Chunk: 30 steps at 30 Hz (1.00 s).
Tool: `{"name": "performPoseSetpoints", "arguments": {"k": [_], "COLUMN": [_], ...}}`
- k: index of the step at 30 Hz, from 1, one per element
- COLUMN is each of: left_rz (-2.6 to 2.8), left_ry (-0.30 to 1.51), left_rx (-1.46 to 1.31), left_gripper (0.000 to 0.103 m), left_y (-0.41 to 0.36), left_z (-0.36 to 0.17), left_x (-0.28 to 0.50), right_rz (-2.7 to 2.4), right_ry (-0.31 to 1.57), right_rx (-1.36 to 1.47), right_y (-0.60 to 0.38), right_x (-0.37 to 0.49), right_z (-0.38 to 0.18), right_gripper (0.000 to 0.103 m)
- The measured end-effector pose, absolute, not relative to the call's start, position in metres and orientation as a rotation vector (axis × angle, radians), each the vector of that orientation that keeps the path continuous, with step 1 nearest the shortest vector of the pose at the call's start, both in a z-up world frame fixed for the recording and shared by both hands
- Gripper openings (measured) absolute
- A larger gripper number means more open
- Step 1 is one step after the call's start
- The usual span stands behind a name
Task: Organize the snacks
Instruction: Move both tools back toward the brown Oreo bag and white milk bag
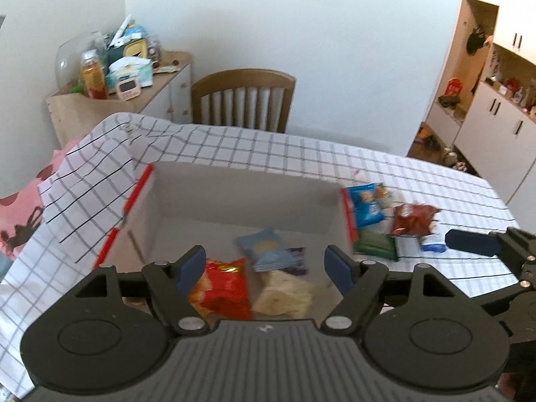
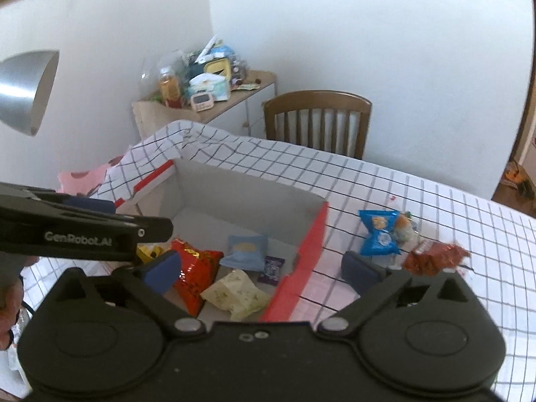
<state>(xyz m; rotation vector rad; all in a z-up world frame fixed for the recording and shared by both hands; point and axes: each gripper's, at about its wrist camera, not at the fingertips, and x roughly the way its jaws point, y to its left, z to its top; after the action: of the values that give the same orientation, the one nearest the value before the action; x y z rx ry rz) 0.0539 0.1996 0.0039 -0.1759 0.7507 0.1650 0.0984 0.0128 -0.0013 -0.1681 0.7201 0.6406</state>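
Note:
An open cardboard box with red flaps sits on the checked tablecloth. Inside lie a red snack bag, a pale yellow bag, a light blue packet and a small purple packet. Right of the box lie a blue bag, a dark red bag and a green packet. My left gripper is open and empty above the box. My right gripper is open and empty above the box's right wall.
A wooden chair stands behind the table. A cluttered side cabinet is at the back left. A silver lamp shade hangs at left. White cupboards fill the right.

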Motion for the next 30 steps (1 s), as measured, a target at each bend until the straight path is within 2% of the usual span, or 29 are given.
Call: {"name": "performPoseSetpoints", "arguments": {"k": [7, 10, 30], "left_rz": [0.111, 0.093, 0.019], "left_ry": [0.727, 0.73, 0.834], "left_rx": [-0.183, -0.192, -0.162], "left_gripper": [0.081, 0.087, 0.088], "left_y": [0.156, 0.135, 0.013], "left_z": [0.008, 0.006, -0.034], "left_x": [0.065, 0.074, 0.173], "right_rz": [0.591, 0.567, 0.438], "right_ry": [0.702, 0.704, 0.774], "right_rx": [-0.118, -0.104, -0.129], "right_y": [-0.036, -0.059, -0.193], "right_x": [0.104, 0.109, 0.178], "right_z": [0.005, 0.005, -0.026], "right_gripper": [0.103, 0.103, 0.103]}}
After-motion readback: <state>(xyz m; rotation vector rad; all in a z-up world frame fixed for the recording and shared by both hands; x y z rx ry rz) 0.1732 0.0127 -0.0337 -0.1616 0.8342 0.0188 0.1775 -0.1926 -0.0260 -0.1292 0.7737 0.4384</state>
